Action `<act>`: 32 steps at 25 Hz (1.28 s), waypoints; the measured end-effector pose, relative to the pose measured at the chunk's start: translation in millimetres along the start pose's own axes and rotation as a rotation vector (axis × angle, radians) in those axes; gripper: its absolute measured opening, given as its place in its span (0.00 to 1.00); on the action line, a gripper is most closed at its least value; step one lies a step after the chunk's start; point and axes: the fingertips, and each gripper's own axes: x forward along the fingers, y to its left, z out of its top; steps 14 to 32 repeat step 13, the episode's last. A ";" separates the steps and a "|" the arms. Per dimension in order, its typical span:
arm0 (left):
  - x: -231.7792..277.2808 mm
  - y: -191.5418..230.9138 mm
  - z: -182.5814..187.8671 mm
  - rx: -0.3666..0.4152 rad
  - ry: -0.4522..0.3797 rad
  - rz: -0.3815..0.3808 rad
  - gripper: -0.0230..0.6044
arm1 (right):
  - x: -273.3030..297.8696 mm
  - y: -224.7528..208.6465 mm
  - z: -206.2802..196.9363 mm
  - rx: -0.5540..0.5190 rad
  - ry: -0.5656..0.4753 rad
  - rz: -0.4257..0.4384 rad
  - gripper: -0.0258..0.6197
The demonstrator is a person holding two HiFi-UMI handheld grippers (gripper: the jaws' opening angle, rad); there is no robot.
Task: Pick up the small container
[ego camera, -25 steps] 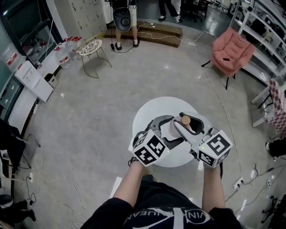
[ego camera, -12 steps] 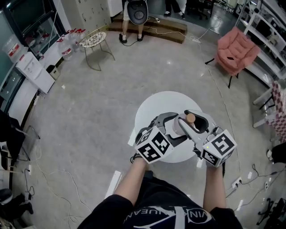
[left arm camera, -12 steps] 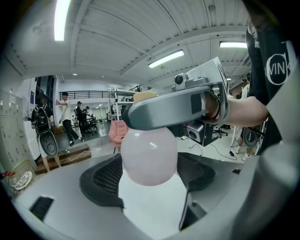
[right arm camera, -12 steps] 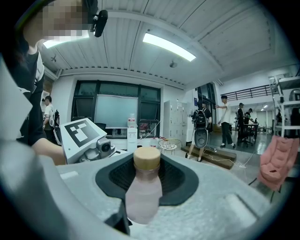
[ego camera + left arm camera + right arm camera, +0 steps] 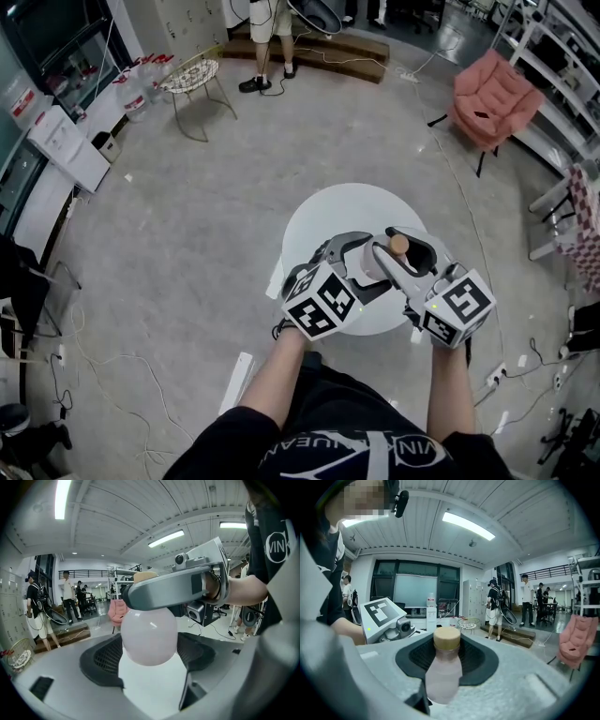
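Grey polished floor (image 5: 187,234). Round white table (image 5: 342,202) at centre. Pink armchair (image 5: 495,94) 1 o'clock, wire chair (image 5: 192,80) 11 o'clock, white cabinet (image 5: 70,150) 10 o'clock, white shelving (image 5: 562,52) 2 o'clock, low wooden platform (image 5: 328,52) 12 o'clock. Ribbed white ceiling (image 5: 440,503), strip lights (image 5: 468,526), big dark window (image 5: 415,590).

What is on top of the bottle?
A tan, cork-like cap sits on the neck of the bottle. The cap covers the opening, and the frosted wall hides whatever may be inside.
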 end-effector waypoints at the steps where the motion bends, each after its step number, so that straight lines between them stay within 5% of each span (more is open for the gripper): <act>1: 0.2 1.1 -0.4 0.000 0.001 -0.003 0.59 | 1.1 -0.6 0.0 0.001 0.001 -0.002 0.24; 32: 7.9 31.7 5.1 -0.002 0.013 -0.019 0.59 | 22.4 -24.0 9.5 0.007 0.006 -0.015 0.24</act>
